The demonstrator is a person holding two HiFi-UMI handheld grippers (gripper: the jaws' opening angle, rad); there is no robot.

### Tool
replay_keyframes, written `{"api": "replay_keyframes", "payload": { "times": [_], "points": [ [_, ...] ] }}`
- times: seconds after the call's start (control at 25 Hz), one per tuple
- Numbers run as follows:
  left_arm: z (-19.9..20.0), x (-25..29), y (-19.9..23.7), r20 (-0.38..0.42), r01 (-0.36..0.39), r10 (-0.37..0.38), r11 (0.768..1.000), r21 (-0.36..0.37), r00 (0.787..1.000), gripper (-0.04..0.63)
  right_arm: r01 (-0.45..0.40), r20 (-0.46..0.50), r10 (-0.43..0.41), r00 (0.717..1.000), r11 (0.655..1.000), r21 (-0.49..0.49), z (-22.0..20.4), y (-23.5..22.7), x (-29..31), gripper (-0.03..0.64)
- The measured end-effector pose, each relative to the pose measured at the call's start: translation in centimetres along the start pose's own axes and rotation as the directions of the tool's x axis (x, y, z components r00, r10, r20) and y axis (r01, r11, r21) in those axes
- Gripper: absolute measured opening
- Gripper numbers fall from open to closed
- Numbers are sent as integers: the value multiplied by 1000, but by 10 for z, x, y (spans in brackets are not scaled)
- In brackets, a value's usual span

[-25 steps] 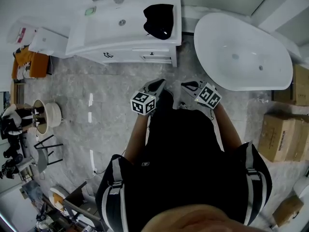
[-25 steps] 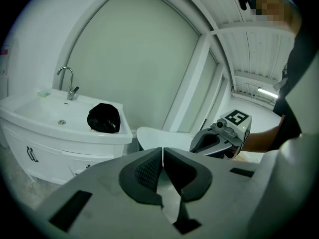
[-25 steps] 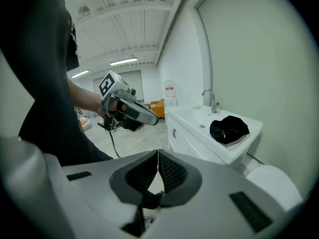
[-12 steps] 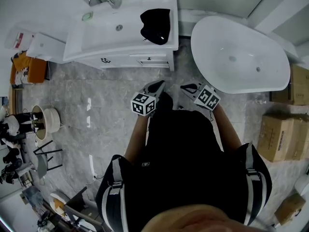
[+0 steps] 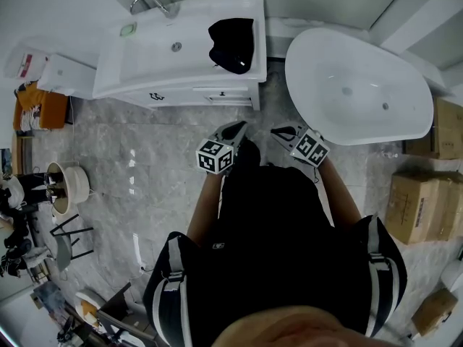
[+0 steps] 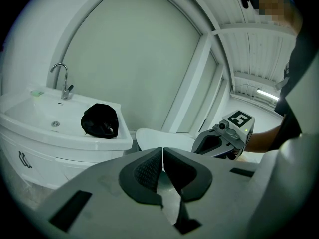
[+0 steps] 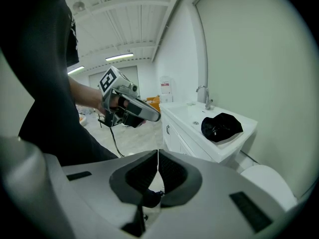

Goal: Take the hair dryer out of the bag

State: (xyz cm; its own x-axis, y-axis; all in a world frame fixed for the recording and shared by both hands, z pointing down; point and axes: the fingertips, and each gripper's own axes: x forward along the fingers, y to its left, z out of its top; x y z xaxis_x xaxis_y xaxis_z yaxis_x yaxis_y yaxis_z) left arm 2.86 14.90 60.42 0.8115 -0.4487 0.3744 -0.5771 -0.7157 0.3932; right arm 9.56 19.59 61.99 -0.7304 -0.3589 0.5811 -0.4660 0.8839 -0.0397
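You've edged nearer the white vanity surface (image 5: 145,67), black cloth bag (image 5: 231,45) atop, upper centre; left gripper (image 5: 235,129), right gripper (image 5: 283,131): jaws pressed together.

Your bag (image 5: 233,43) looks like soft, crumpled black cloth, mostly matt. It's sitting on a sink top (image 5: 155,56) that's smooth glossy white, same shiny finish as the bathtub (image 5: 354,85), with a polished metal faucet (image 6: 62,78) (chrome by the look of it). The floor (image 5: 159,165) under you is grey marble-look tile with a bit of sheen, the boxes (image 5: 423,208) are plain matt brown cardboard, and your left gripper (image 6: 162,151) and right gripper (image 7: 158,153) are matt grey plastic with darker, finely ribbed pads (image 6: 148,171).
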Motion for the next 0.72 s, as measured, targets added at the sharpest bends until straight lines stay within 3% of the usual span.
{"api": "replay_keyframes", "payload": {
  "times": [0.72],
  "points": [
    [19,1,84,-13,-43,42,997,-61,999,18,-33,-55,34,998,999,15,26,-55,61,61]
  ]
}}
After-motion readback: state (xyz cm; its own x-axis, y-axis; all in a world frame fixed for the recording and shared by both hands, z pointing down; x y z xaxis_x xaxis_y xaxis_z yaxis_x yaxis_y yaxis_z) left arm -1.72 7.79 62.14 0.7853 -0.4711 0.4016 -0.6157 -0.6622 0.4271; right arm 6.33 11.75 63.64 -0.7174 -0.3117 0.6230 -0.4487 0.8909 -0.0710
